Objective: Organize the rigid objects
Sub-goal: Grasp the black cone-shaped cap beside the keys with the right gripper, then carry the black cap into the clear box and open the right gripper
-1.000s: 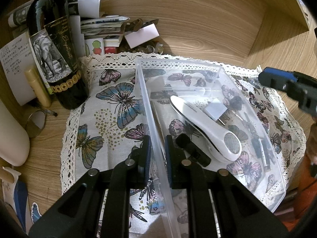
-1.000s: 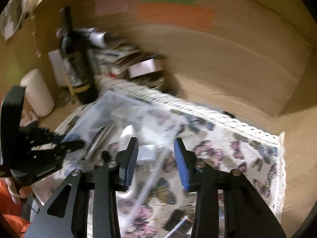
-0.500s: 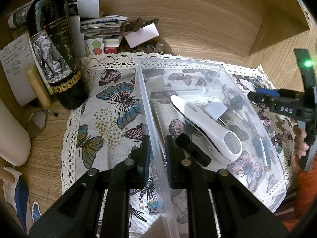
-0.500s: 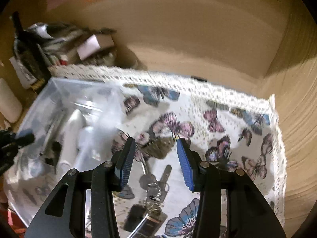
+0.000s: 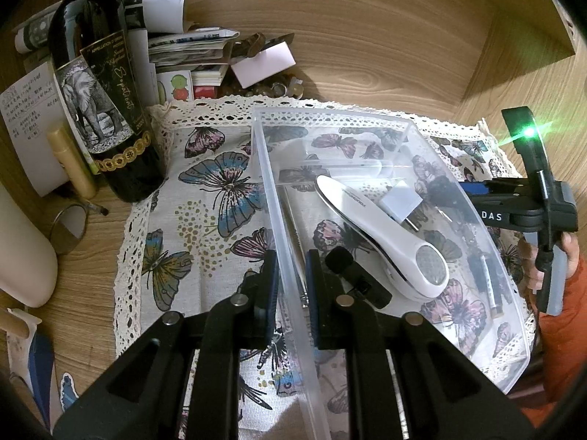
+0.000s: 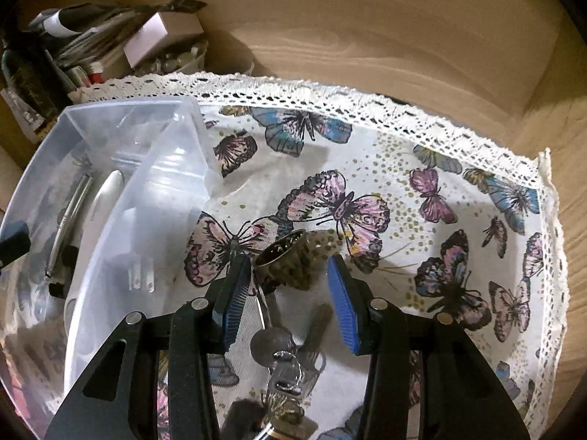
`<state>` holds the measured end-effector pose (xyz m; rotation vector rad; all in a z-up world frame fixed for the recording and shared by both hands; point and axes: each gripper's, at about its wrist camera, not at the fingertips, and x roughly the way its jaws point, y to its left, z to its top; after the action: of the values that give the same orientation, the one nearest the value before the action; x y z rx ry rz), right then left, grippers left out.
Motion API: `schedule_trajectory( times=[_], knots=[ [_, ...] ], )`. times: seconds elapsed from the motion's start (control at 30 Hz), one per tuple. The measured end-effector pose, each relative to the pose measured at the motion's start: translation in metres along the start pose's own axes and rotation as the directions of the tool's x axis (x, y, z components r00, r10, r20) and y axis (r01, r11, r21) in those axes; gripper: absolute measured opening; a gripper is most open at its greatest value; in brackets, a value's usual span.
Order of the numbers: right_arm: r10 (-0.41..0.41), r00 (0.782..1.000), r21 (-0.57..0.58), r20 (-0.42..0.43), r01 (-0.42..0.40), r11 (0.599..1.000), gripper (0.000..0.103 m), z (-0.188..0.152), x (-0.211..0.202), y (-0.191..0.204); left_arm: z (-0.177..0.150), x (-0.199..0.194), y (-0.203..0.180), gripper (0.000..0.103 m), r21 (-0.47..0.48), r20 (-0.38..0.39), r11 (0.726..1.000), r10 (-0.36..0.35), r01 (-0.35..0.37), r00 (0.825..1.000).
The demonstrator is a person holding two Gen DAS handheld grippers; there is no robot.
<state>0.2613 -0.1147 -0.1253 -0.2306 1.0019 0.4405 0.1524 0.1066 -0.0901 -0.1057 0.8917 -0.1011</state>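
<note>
A clear plastic bin [image 5: 282, 198] sits on the butterfly cloth [image 5: 205, 205]. My left gripper [image 5: 290, 278] is shut on its left wall. In the bin lie a white handheld device [image 5: 378, 234], a white plug [image 5: 400, 203], a small black microphone [image 5: 357, 282], a metal pen [image 5: 295, 234] and dark small items [image 5: 488, 278]. My right gripper [image 6: 290, 289] is open low over the cloth [image 6: 403, 190], beside the bin [image 6: 146, 183]. A brass ring-shaped piece [image 6: 286, 256] and a bunch of keys [image 6: 290, 359] lie between its fingers.
A dark wine bottle [image 5: 102, 110] stands at the back left with stacked papers and boxes [image 5: 190, 51]. A small round mirror [image 5: 68, 223] and a cream cylinder [image 5: 22, 256] lie left of the cloth. Wooden walls close the back and right.
My right gripper swung right from over the bin and came down over the keys and brass piece. My left gripper kept its hold on the bin wall.
</note>
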Motion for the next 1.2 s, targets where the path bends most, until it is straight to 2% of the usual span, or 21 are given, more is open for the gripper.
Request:
schedule_trajectory(
  times=[0.07,0.3,0.6,0.87,1.2],
  knots=[
    [0.000,1.000,0.007,-0.001,0.000,1.000,0.030,0.000,0.002,-0.002,0.000,0.000,0.000,0.014,0.001,0.001,1.000,0.001,-0.001,1.000],
    [-0.005,0.999,0.017,0.039,0.005,1.000,0.030,0.002,-0.012,-0.006,0.000,0.000,0.000,0.014,0.002,0.001,1.000,0.003,-0.003,1.000],
    [0.003,0.989,-0.010,0.149,-0.001,1.000,0.030,0.003,-0.062,0.005,0.000,0.000,0.000,0.014,0.003,0.001,1.000,0.004,-0.004,1.000],
    [0.047,0.969,-0.073,0.243,-0.030,0.997,0.030,0.015,-0.096,0.039,0.000,0.000,0.000,0.014,0.004,0.002,1.000,0.005,-0.005,1.000],
    [0.117,0.956,-0.173,0.270,-0.071,0.982,0.030,0.015,-0.108,0.077,0.000,0.000,0.000,0.014,0.002,0.002,1.000,0.004,-0.004,1.000]
  ],
)
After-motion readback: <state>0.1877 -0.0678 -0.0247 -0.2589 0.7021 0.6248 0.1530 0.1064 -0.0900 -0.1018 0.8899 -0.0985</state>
